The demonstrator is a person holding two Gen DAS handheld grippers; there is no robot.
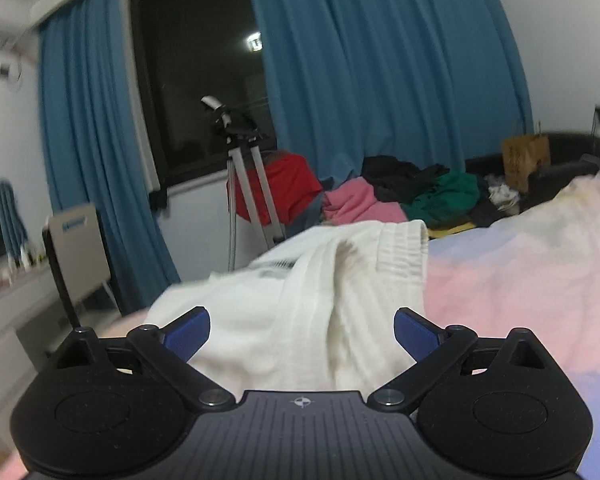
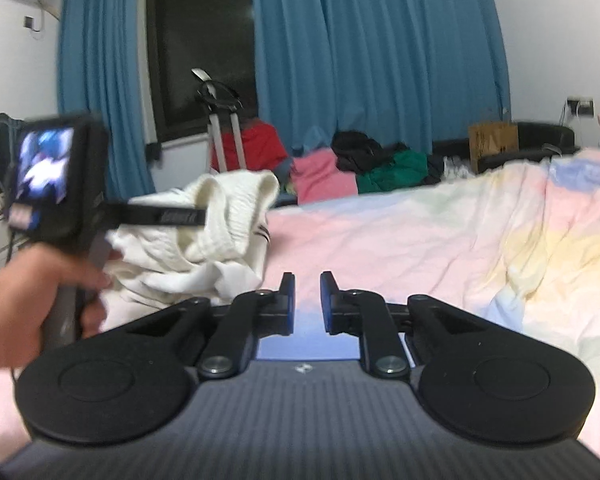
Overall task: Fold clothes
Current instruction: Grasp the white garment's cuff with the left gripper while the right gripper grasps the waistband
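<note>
A white knit garment (image 1: 300, 300) lies crumpled on the pastel bedspread (image 1: 520, 272). My left gripper (image 1: 302, 330) is open wide, its blue pads on either side of the garment, just above it. In the right wrist view the same garment (image 2: 204, 240) lies at the left of the bed, with the left gripper device (image 2: 60, 184) and the hand holding it beside it. My right gripper (image 2: 307, 304) is over the bare bedspread (image 2: 420, 240), to the right of the garment. Its jaws stand a narrow gap apart with nothing between them.
A pile of pink, green, black and red clothes (image 1: 380, 196) lies at the far side of the bed below blue curtains (image 1: 380, 60). A tripod (image 1: 244, 176) stands by the dark window. A brown paper bag (image 1: 526, 160) is at the far right.
</note>
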